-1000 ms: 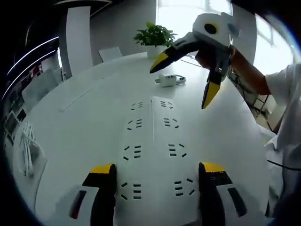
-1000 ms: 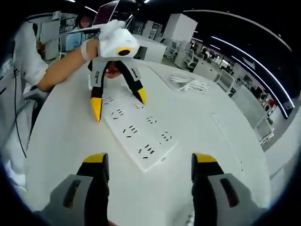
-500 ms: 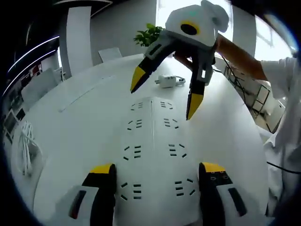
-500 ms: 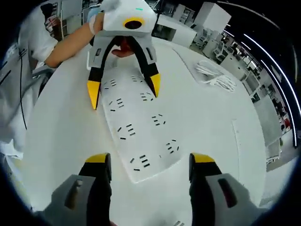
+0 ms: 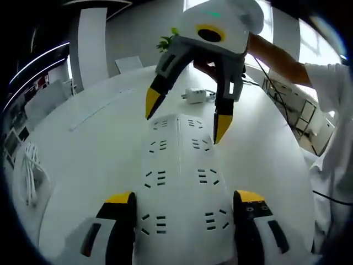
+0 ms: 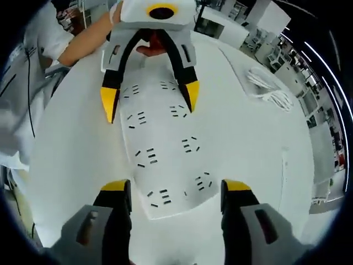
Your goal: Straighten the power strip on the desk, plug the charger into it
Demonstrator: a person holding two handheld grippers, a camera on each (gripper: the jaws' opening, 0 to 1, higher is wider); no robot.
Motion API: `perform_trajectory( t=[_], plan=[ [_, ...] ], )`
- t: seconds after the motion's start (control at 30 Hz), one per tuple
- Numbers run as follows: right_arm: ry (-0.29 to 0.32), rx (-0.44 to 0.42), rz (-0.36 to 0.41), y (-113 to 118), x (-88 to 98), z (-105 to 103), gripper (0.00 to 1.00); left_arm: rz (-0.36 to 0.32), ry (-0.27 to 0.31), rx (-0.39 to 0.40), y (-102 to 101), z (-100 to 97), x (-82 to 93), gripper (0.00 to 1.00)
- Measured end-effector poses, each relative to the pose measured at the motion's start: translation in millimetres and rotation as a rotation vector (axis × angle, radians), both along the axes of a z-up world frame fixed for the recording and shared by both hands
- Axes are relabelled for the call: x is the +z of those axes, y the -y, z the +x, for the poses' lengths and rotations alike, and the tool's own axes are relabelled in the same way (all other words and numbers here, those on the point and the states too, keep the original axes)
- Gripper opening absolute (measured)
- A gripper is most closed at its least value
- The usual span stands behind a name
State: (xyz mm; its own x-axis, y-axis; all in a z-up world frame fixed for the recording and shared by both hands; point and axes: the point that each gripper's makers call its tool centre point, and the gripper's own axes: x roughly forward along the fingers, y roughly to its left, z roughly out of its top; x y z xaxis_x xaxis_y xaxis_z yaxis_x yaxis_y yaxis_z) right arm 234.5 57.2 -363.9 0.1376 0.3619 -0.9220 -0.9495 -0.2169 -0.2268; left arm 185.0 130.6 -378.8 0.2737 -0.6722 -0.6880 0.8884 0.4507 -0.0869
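Your power strip was a broad white slab lying flat on the white counter, with two long rows of dark socket slots running down its length; in the right gripper view its near end sat between your jaws. Your charger was a small white block with its cord beside it, resting on the counter beyond the strip's far end, well apart from it and plugged into nothing.

Near end of power strip cut off at bottom edge; charger partly hidden behind right gripper.
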Motion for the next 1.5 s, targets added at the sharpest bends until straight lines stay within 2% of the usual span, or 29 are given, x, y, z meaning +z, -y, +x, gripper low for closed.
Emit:
perform_trajectory(
  t=[0.2,0.57,0.83,1.23,1.5],
  plan=[
    [0.006,0.068,-0.094,-2.8,-4.5,2.8,0.62,-0.003,0.0,0.0,1.0,-3.6,-0.8,0.74],
    [-0.07,0.111,-0.177,-5.5,-14.8,-5.7,0.63,-0.004,0.0,0.002,0.5,-4.4,-1.0,0.74],
    [-0.094,0.129,-0.206,-4.7,-17.1,-8.5,0.63,-0.02,0.001,-0.005,0.6,3.5,0.1,0.74],
    [-0.089,0.114,-0.239,-3.9,-19.0,-7.6,0.63,-0.037,0.004,-0.006,1.0,9.6,0.0,0.74],
    [-0.089,0.101,-0.231,-2.8,-19.2,-6.9,0.63,-0.065,0.006,-0.013,2.0,7.9,-0.1,0.74]
  ],
)
